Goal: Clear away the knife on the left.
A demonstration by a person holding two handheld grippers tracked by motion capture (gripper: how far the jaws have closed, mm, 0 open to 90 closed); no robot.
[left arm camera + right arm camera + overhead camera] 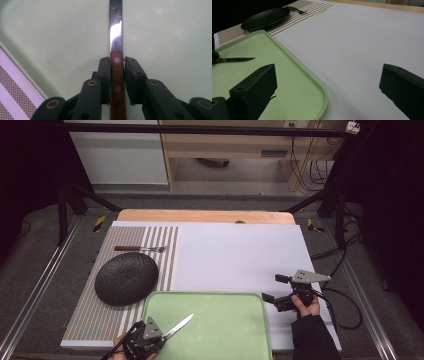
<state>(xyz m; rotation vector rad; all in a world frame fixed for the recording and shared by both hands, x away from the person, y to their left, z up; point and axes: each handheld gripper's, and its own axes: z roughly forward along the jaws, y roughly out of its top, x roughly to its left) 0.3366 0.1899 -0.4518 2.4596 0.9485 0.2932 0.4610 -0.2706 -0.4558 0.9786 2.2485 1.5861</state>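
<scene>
Over green tray [220, 320], knife [177, 325] handle clamped btwn left claw [117, 65] pads, blade sticking fwd, right claw [272, 287] wide open, empty.

Knife [116, 37] tip cut off by top edge, handle end hidden below, fork [156, 249] prongs too small to tell

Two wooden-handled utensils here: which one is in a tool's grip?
The knife, held by its handle in the left tool over the green tray. The fork lies untouched on the striped mat beyond the dark plate.

black plate [126, 278] on striped placemat [165, 255] | fork [141, 249] beyond plate | white board [240, 255]
</scene>
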